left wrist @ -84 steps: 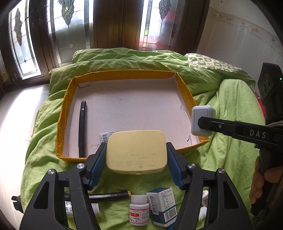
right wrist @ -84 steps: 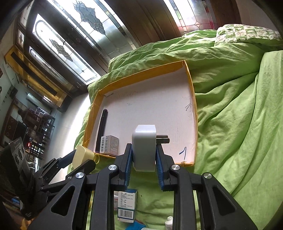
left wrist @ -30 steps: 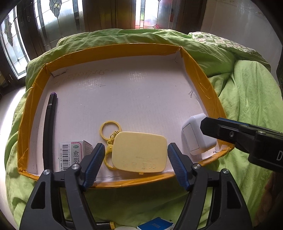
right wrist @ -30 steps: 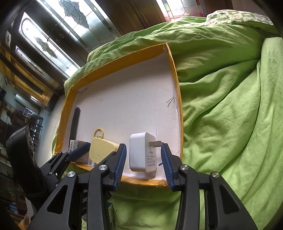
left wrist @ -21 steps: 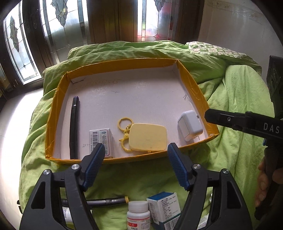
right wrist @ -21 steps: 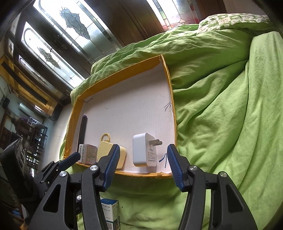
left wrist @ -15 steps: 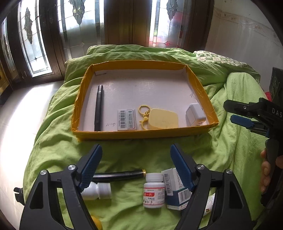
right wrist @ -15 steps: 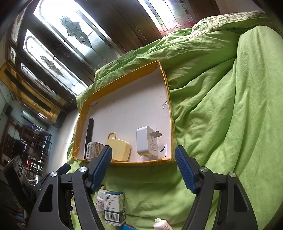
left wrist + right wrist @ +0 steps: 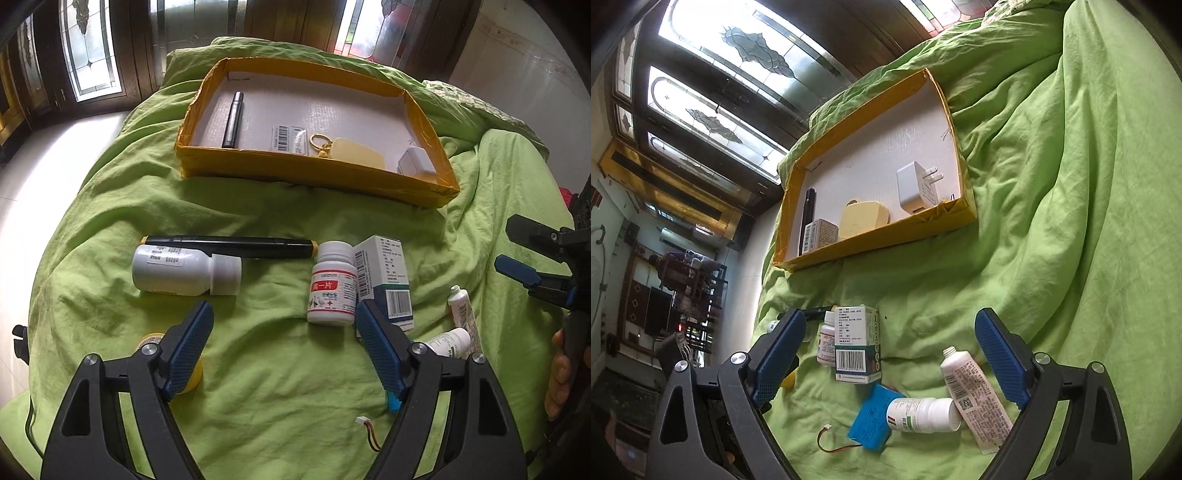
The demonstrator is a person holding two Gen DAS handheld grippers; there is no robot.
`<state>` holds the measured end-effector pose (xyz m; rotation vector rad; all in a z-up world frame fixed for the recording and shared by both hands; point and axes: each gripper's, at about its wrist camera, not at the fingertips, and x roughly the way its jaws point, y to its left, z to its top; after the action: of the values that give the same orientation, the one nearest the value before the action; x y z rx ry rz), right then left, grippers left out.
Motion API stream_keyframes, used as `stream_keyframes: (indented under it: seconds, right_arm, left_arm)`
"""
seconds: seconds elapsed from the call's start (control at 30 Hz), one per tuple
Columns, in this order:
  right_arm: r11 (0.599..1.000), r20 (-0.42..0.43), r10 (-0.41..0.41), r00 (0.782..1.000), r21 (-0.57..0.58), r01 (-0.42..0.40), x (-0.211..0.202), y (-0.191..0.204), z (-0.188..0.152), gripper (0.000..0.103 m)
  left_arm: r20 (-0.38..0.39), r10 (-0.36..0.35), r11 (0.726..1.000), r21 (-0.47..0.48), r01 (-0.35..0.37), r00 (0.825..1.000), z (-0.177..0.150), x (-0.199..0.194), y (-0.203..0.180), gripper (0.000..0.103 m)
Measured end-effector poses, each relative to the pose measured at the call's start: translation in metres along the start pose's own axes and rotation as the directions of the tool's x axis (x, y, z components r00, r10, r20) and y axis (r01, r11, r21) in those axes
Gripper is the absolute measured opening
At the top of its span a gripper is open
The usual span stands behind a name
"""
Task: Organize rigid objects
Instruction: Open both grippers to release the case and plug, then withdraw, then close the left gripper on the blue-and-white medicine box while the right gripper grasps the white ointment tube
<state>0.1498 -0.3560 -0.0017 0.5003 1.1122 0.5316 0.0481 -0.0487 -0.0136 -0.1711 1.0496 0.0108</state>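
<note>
Charger (image 9: 916, 190) released, prongs toward far wall

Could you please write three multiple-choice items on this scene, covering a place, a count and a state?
1. Where is the white charger?
A. in the tray's right near corner
B. on the blanket
C. between the right fingers

2. How many things lie in the tray?
A. two
B. four
C. six

3. How is the left gripper?
A. shut on a bottle
B. open, empty
C. shut on a box

Answers: 1 A, it sits by the tray's right wall; 2 B, pen, small box, yellow case, charger; 3 B, only green blanket shows between its fingers.
</note>
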Motion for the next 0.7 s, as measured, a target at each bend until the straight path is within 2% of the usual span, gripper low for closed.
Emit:
stream_keyframes:
  seconds: [0.13,0.37,0.53,0.6,0.7]
  right_arm:
    - [1.0,-0.006,-0.018,1.0,0.003,0.018,0.001,-0.004,-0.003,0.09]
    - [0.999,0.006,-0.046,0.999,-0.006,0.046,-0.001,-0.005,-0.006,0.09]
    - [0.998,0.015,-0.059,0.998,0.009,0.059,-0.005,-0.009,-0.005,0.09]
    - [0.998,0.021,-0.068,0.997,0.018,0.068,-0.006,-0.01,-0.005,0.09]
    - [0.997,0.023,-0.078,0.997,0.026,0.078,-0.007,-0.012,-0.004,0.09]
  left_arm:
    - [-0.007,-0.009,0.997,0.082,0.01,1.0,0.002,0.002,-0.029,0.08]
    - [-0.018,-0.033,0.988,0.15,0.036,0.999,0.007,0.01,-0.062,0.08]
    - [-0.013,-0.075,0.983,0.164,0.077,0.997,0.008,0.012,-0.075,0.079]
    - [-0.013,-0.074,0.98,0.186,0.075,0.997,0.01,0.015,-0.082,0.074]
    - [-0.033,-0.029,0.976,0.216,0.035,0.999,0.014,0.031,-0.089,0.059]
